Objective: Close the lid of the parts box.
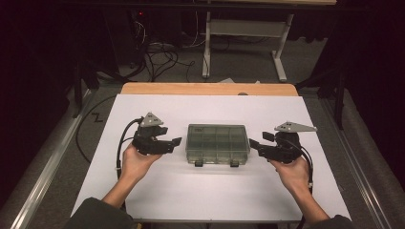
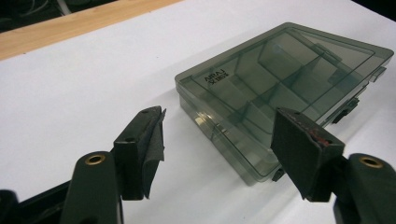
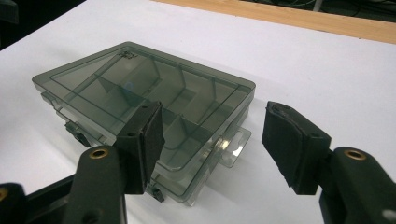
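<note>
**Two claws flanking a closed organiser box**

A smoky, see-through compartment box (image 1: pixel 218 144) is lying flat with its lid shut in the middle of the white tabletop (image 1: pixel 157 191), its two latches facing the person. The left claw (image 1: pixel 175 143) is hovering just beside the box's left end, jaws spread and gripping nothing. The right claw (image 1: pixel 254 144) is sitting just off the box's right end, jaws likewise spread and empty. Each hand is holding its claw low over the tabletop.
</note>
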Available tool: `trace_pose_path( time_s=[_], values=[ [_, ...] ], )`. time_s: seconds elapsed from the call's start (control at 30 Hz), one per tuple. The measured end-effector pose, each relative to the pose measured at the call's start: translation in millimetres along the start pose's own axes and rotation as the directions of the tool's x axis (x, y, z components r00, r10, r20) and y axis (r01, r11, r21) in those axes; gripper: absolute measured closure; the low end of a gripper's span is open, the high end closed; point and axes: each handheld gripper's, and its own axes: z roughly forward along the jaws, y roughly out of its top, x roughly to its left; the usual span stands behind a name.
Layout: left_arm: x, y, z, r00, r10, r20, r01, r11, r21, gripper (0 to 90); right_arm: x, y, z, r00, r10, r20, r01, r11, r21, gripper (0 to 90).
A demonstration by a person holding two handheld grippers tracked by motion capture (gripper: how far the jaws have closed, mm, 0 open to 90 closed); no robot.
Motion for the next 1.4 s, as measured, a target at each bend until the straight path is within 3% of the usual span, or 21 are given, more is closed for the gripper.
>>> trace_pose_path(
  time_s=[0.43,0.87,1.3,1.4],
  values=[
    [3.2,-21.4,-9.3,0.9997,-0.023,-0.012,0.022,0.9987,-0.046,35.8,-4.4,-13.1,-10.6,0.9992,0.003,-0.041,-0.006,0.998,-0.06,37.6],
    [2.0,-35.6,-12.4,0.9996,-0.025,-0.013,0.024,0.9977,-0.064,36.2,-7.0,-26.5,-21.6,0.9996,-0.02,-0.019,0.018,0.996,-0.088,36.0],
    [4.9,-51.7,-20.8,0.9986,-0.05,-0.019,0.047,0.9928,-0.11,36.0,-3.4,-38.1,-22.7,0.9985,-0.037,-0.041,0.033,0.994,-0.106,35.8],
    [6.7,-55.2,-22.1,0.9984,-0.056,0.003,0.056,0.9915,-0.117,37.5,-3.5,-40.7,-23.2,0.9984,-0.036,-0.043,0.031,0.993,-0.111,35.8]
  ],
)
